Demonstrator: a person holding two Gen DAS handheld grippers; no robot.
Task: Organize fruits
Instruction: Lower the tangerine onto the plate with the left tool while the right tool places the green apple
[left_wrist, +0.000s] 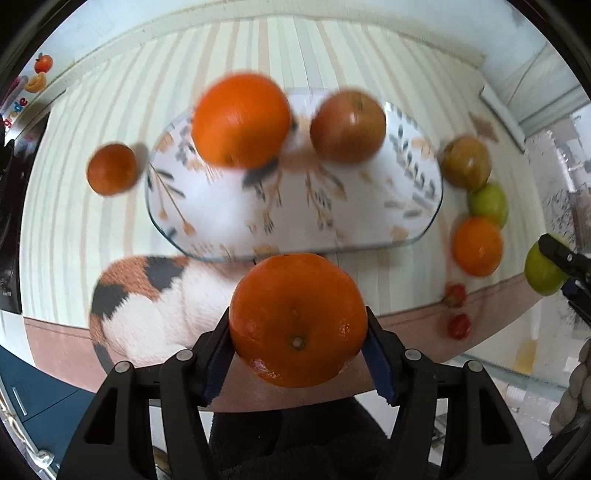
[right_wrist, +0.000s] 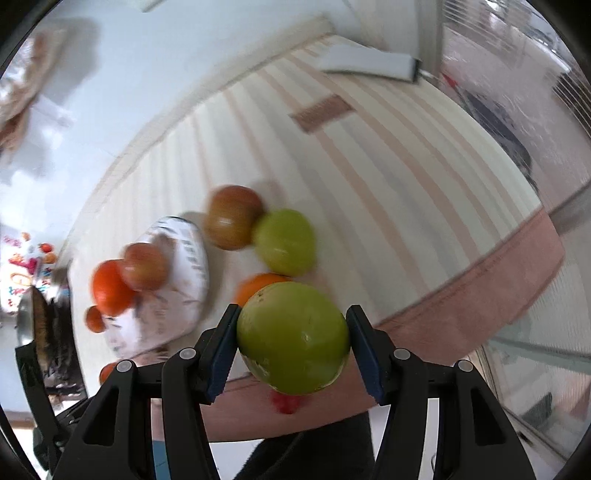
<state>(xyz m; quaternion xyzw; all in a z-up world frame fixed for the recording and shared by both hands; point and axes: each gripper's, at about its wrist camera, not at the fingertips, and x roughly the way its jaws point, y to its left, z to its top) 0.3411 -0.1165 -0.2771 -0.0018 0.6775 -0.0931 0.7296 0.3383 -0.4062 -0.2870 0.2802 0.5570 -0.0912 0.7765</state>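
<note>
low in the left wrist frame, an orange (left_wrist: 297, 318) sits clamped in the left gripper (left_wrist: 299, 332); above it a plate (left_wrist: 207, 206) holds another orange and an apple. right gripper (right_wrist: 291, 343) clenches a green apple (right_wrist: 292, 338), lower centre.

Glossy glass plate (left_wrist: 417, 236), striped cloth table cover (left_wrist: 92, 229), dimpled orange (left_wrist: 297, 317), smooth, perhaps waxy green apple (right_wrist: 291, 339)

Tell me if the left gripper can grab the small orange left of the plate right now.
Probably not yet: the left gripper is shut on a large orange. The small orange sits uncovered on the striped tablecloth, beside the plate.
</note>
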